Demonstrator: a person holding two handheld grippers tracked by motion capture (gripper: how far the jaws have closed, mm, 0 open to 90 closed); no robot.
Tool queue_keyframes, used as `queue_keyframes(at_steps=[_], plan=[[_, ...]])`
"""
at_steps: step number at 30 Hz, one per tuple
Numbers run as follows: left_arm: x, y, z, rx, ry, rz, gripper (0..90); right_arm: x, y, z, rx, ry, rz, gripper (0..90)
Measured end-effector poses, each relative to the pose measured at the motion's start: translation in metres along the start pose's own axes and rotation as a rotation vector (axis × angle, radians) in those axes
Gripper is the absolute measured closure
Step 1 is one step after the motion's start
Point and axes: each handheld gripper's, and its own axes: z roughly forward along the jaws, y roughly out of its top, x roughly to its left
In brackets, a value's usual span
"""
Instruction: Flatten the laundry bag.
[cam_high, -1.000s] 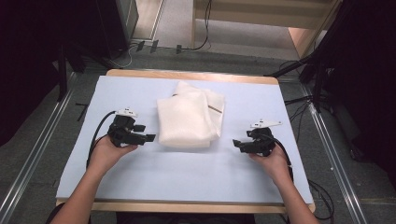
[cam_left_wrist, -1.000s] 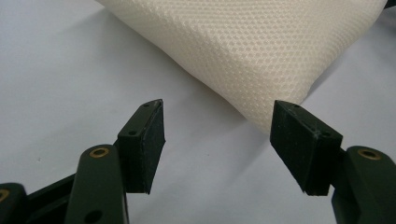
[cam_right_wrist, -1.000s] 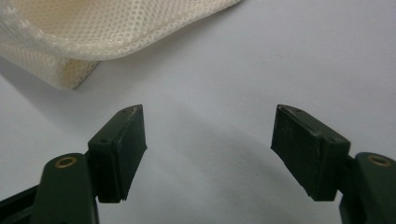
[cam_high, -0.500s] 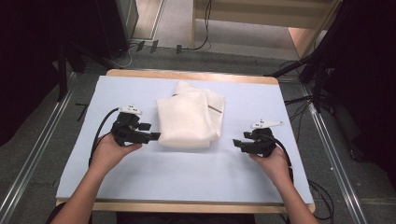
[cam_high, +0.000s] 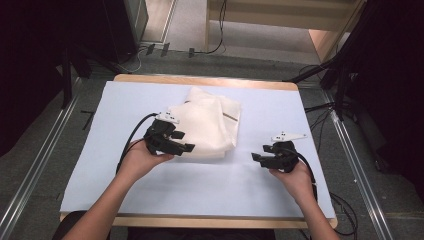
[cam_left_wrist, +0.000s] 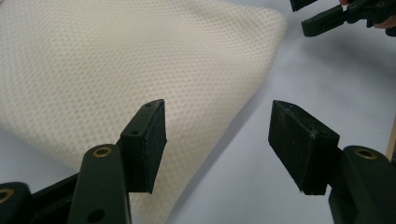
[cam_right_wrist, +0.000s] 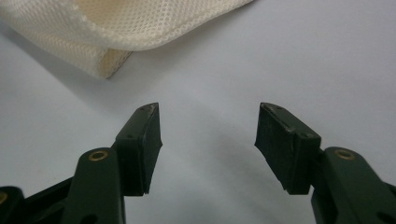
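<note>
A folded cream mesh cloth (cam_high: 210, 125) lies in the middle of the table. My left gripper (cam_high: 185, 141) hovers over the cloth's near left edge. In the left gripper view its jaws (cam_left_wrist: 219, 107) stand open, one pad over the cloth (cam_left_wrist: 116, 60) and the other over bare sheet. My right gripper (cam_high: 260, 153) rests to the right of the cloth, apart from it, pointing at its near right corner (cam_right_wrist: 116, 23). Its jaws (cam_right_wrist: 208, 107) are open and have just been closing a little, with nothing between them.
A pale blue sheet (cam_high: 200, 185) covers the wooden table (cam_high: 200, 221). Dark stands and cables (cam_high: 345, 75) surround the table on the floor. The right gripper (cam_left_wrist: 327, 18) appears at the top right of the left gripper view.
My left hand has moved right and slightly up, from beside the cloth to over its near left edge. The right hand has stayed in place.
</note>
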Motion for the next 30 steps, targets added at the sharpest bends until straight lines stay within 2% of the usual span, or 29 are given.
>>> queue_keyframes(at_steps=[5, 9, 13, 17, 19, 21, 22, 23, 25, 26, 27, 30], plan=[[-0.005, 0.009, 0.009, -0.006, 0.004, 0.037, 36.7, 0.001, -0.003, -0.003, 0.002, -0.002, 0.0, 41.4], [0.005, 0.008, 0.008, -0.007, -0.004, -0.005, 37.3, 0.001, 0.001, -0.005, -0.016, 0.032, 0.027, 49.9], [0.009, 0.006, 0.009, -0.003, 0.004, -0.009, 37.5, 0.006, 0.019, -0.003, -0.041, 0.062, 0.055, 51.6], [0.007, 0.006, 0.013, 0.002, -0.005, -0.004, 36.9, 0.013, 0.031, 0.003, -0.042, 0.057, 0.021, 51.7], [-0.001, 0.009, 0.024, -0.008, -0.028, 0.005, 36.0, 0.013, 0.033, 0.006, -0.037, 0.05, 0.015, 51.2], [-0.009, 0.012, 0.034, -0.004, -0.038, 0.037, 33.3, 0.012, 0.032, 0.007, -0.018, 0.035, 0.019, 50.6], [-0.009, 0.012, 0.034, -0.004, -0.038, 0.037, 32.0, 0.011, 0.031, 0.008, -0.016, 0.031, 0.008, 50.5], [-0.016, 0.014, 0.043, 0.01, -0.039, 0.065, 31.2, 0.011, 0.03, 0.007, -0.011, 0.026, 0.013, 50.2], [-0.022, 0.015, 0.055, 0.023, -0.02, 0.085, 28.9, 0.008, 0.029, 0.006, -0.006, 0.022, 0.017, 50.1], [-0.022, 0.015, 0.055, 0.023, -0.02, 0.085, 28.6, 0.008, 0.029, 0.006, -0.006, 0.022, 0.017, 50.1], [-0.023, 0.015, 0.066, 0.044, 0.004, 0.09, 27.8, 0.006, 0.028, 0.006, -0.006, 0.016, 0.021, 49.8], [-0.019, 0.012, 0.083, 0.08, 0.027, 0.077, 28.7, 0.004, 0.027, 0.006, 0.001, 0.018, 0.032, 49.7]])
